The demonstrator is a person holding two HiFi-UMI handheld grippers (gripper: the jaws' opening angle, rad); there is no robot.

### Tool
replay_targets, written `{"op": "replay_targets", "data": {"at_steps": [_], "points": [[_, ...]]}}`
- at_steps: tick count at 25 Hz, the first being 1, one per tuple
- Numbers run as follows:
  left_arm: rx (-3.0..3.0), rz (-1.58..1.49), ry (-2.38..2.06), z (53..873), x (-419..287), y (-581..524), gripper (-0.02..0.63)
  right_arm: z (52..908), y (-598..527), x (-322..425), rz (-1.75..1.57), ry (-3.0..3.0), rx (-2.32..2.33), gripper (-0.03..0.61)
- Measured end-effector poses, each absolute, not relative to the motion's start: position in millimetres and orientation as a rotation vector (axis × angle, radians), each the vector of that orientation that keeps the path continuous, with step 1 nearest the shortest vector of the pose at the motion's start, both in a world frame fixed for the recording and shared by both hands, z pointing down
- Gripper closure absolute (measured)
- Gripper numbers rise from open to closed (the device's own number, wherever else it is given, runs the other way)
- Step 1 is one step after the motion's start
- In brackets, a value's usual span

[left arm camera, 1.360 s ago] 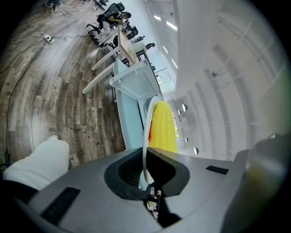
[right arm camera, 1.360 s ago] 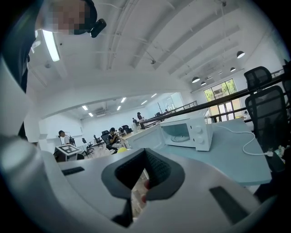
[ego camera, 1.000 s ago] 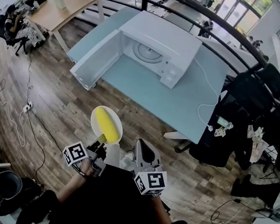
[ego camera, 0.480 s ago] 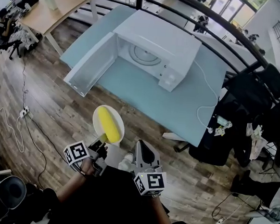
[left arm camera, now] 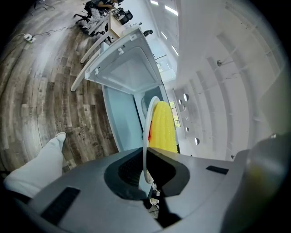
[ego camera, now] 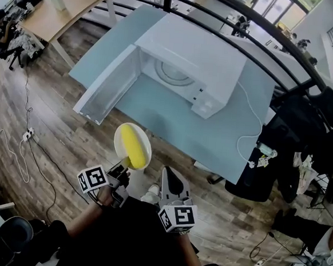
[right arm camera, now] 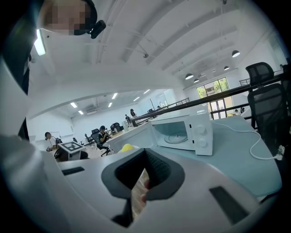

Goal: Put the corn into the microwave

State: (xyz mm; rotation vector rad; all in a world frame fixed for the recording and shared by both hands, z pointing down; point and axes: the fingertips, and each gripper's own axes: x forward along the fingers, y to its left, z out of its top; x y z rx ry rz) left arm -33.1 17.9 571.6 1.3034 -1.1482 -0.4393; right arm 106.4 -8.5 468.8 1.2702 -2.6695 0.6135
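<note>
A pale blue table [ego camera: 173, 116] carries a white microwave [ego camera: 204, 58] towards its far edge, its door [ego camera: 110, 85] swung open to the left. My right gripper [ego camera: 171, 179] has its jaws together with nothing between them. My left gripper [ego camera: 123, 167] clamps the rim of a white plate [ego camera: 120, 140], held above the wooden floor just short of the table's near edge. The yellow corn [ego camera: 134, 147] lies on that plate.

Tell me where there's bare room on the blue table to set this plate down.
The widest bare patch of table lies before the microwave, between its open door and the near edge. The right end is free too, but a white cable loops across it. The microwave itself fills the far middle.
</note>
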Motion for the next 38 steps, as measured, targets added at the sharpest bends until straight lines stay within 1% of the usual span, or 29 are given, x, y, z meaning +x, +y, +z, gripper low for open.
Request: {"op": "replay_targets", "data": {"at_steps": [21, 38], "points": [[1.394, -0.250, -1.014, 579, -54, -104, 0.598, 455, -92, 81, 0.631, -2.534, 1.521, 0.569], [1.423, -0.139, -0.904, 619, -48, -174, 0.597, 469, -128, 54, 0.640, -2.424, 1.686, 0.569]]}}
